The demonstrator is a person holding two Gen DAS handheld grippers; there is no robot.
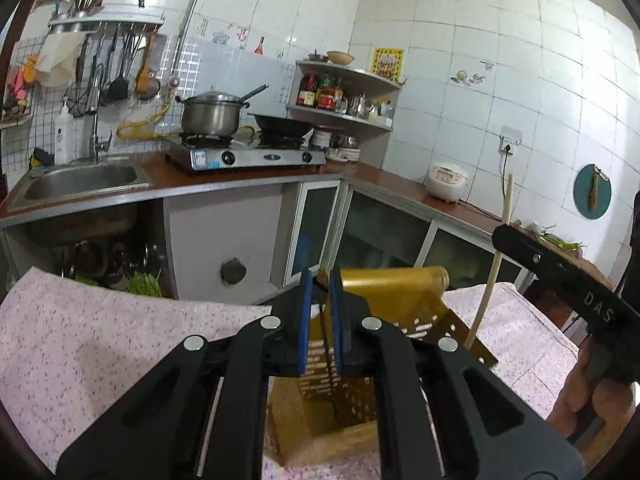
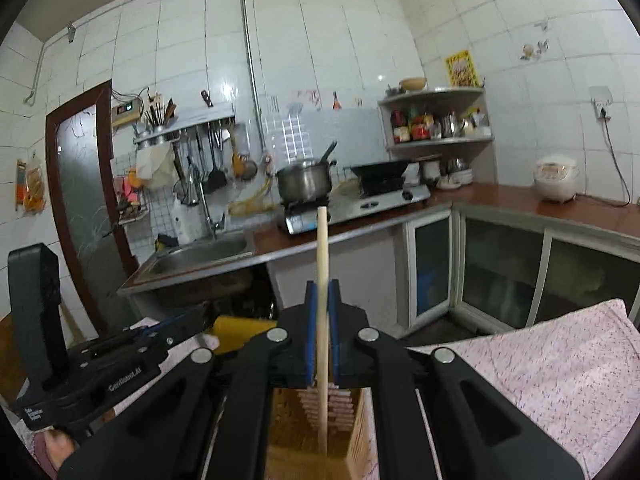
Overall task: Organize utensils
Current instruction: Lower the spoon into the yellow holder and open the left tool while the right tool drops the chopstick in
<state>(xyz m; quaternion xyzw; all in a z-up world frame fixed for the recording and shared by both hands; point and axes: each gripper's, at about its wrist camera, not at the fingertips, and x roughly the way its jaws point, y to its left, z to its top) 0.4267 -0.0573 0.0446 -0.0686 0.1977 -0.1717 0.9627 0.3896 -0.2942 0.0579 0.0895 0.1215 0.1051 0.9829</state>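
1. Two claws over a yellow perforated utensil holder point(image 1: 352, 392) on the pink floral cloth point(image 1: 100, 340).
2. Left claw point(image 1: 321, 312) clenched on the holder's thin wall (blue pads either side).
3. Right claw point(image 2: 322, 332) grasping a pale wooden chopstick point(image 2: 322, 280), upright, lower end down inside the holder point(image 2: 312, 420).
4. Behind: sink point(image 1: 80, 180), gas stove point(image 1: 248, 154) with steel pot point(image 1: 210, 114), rice cooker point(image 1: 446, 182).
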